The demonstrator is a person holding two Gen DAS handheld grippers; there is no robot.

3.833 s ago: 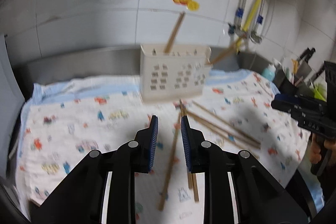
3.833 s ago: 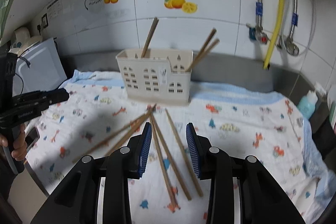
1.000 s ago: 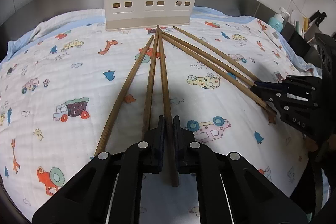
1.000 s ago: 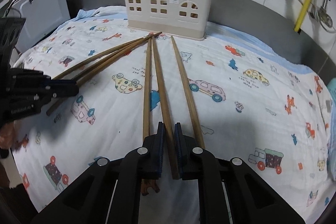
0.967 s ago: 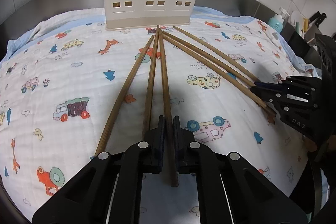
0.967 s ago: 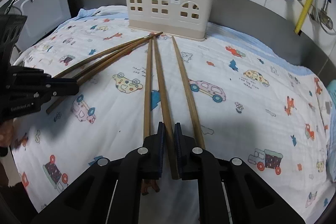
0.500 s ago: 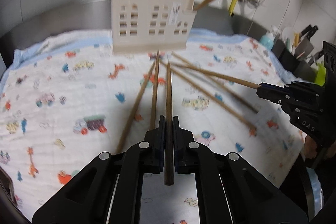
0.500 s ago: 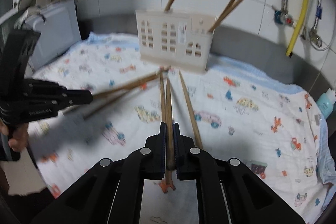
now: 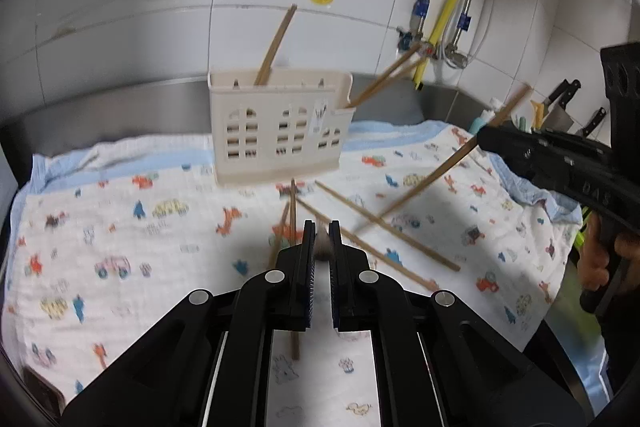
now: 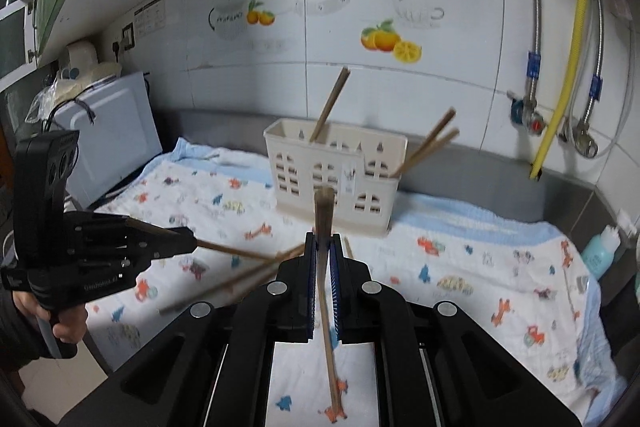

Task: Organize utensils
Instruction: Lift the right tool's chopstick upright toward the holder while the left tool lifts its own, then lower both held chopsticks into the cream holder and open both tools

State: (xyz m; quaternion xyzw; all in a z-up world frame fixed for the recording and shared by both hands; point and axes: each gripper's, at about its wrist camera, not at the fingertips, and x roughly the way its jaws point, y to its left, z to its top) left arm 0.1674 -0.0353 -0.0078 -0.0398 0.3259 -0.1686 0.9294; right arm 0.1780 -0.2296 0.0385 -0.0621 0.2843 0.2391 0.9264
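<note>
meanwhile the left gripper (image 9: 321,245) is clamped on one chopstick (image 9: 321,247) seen end-on, and the right gripper (image 10: 322,259) pinches another chopstick (image 10: 325,223), both raised above the printed cloth (image 9: 120,227) near the cream utensil holder (image 9: 280,135), loose chopsticks (image 9: 380,243) lying between.

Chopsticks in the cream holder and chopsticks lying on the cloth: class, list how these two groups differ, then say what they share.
Pose: the chopsticks in the holder stand leaning, with their tops above the rim of the cream holder. The chopsticks on the cloth lie flat on the printed cloth.
Grouping: the holder's three sit apart, one left and two right. The cloth ones fan out from near its base.
Shared: both are slim brown sticks.
</note>
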